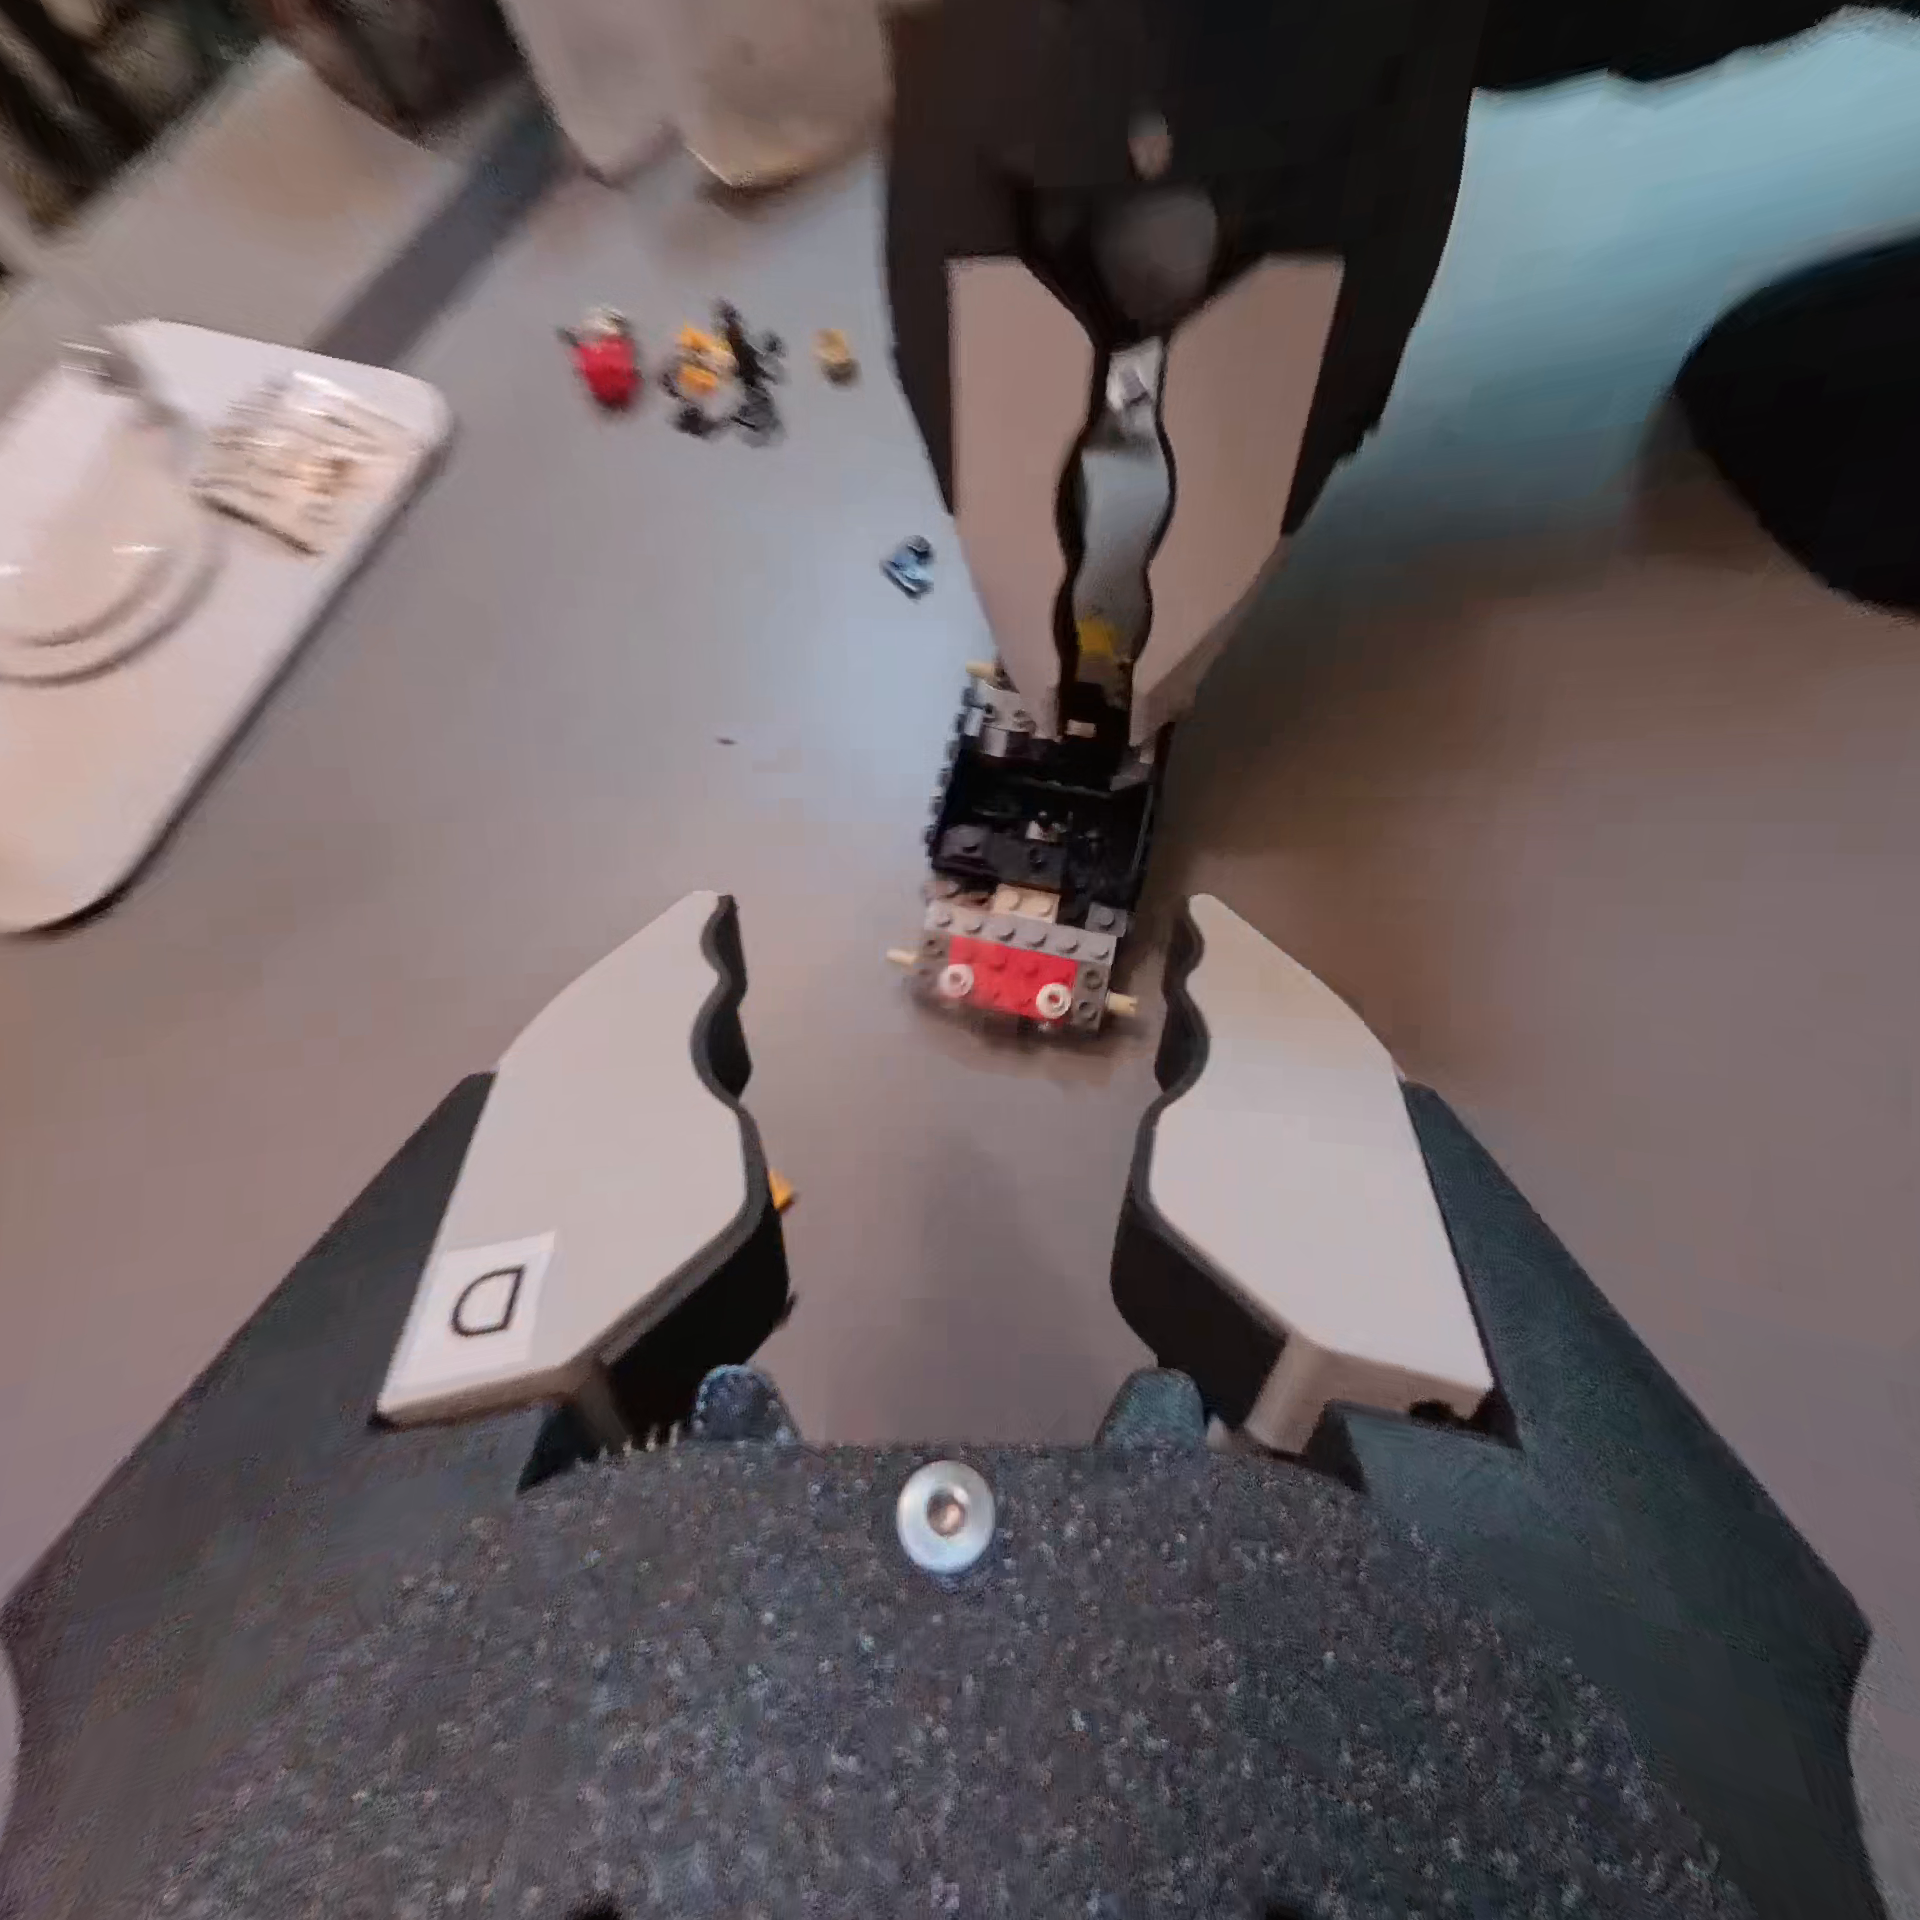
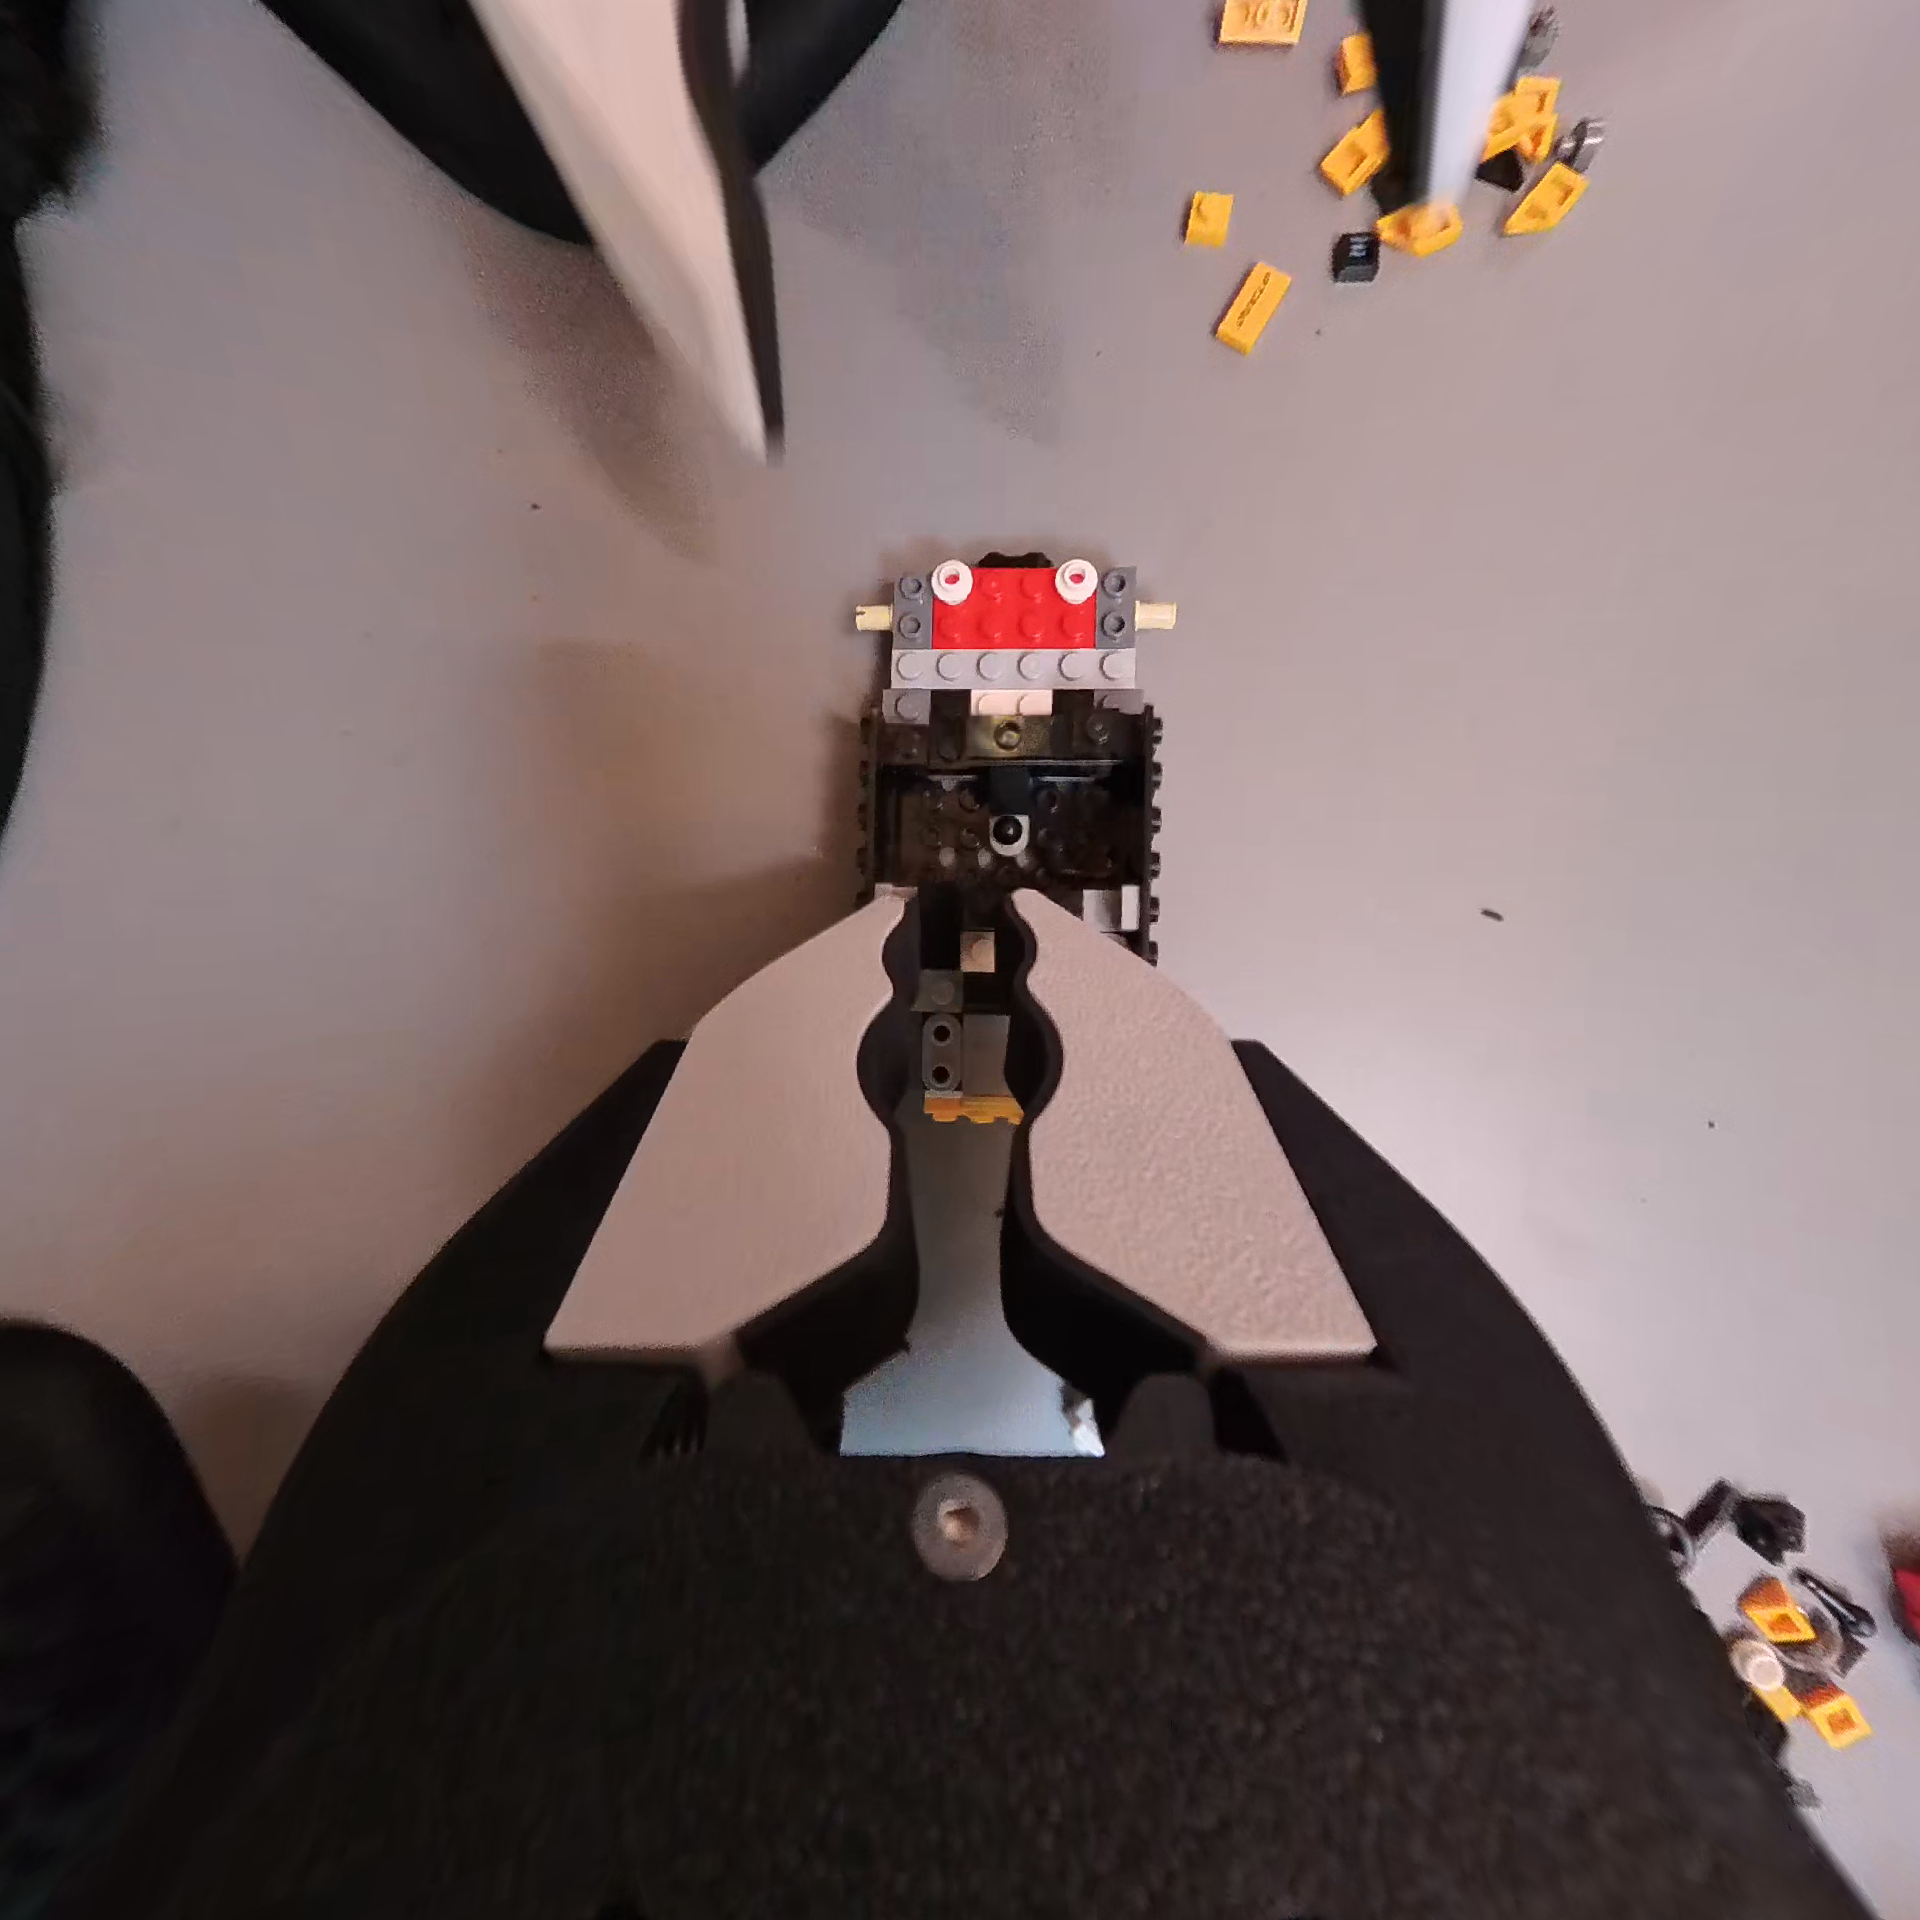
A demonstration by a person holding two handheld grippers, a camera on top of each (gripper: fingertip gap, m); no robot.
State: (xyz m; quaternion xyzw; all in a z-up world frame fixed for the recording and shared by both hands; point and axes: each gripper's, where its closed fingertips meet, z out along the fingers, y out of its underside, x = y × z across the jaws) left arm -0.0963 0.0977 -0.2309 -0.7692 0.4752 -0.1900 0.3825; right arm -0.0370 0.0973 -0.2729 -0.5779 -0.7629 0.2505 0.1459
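A brick-built model [image 1: 1039, 821] with a black body and a red and grey end lies on the grey table [image 1: 520, 831]. My left gripper [image 1: 958, 912] is open wide and holds nothing; its fingertips stand on either side of the red end, apart from it. My right gripper [image 1: 1101, 717] comes from the far side and is shut on the model's narrow far end. In the right wrist view the right gripper [image 2: 961, 909] clamps the narrow black and grey part of the model [image 2: 1013, 623]. One blurred left finger [image 2: 665, 239] shows above it.
A white tray [image 1: 156, 623] with clear ware lies at the left. Loose red, yellow and black pieces [image 1: 717, 364] and a blue piece [image 1: 909, 566] lie farther off. Yellow bricks [image 2: 1247, 307] lie scattered at top right, more pieces [image 2: 1787, 1621] at bottom right. The grippers' ends are close to 8 cm from one another.
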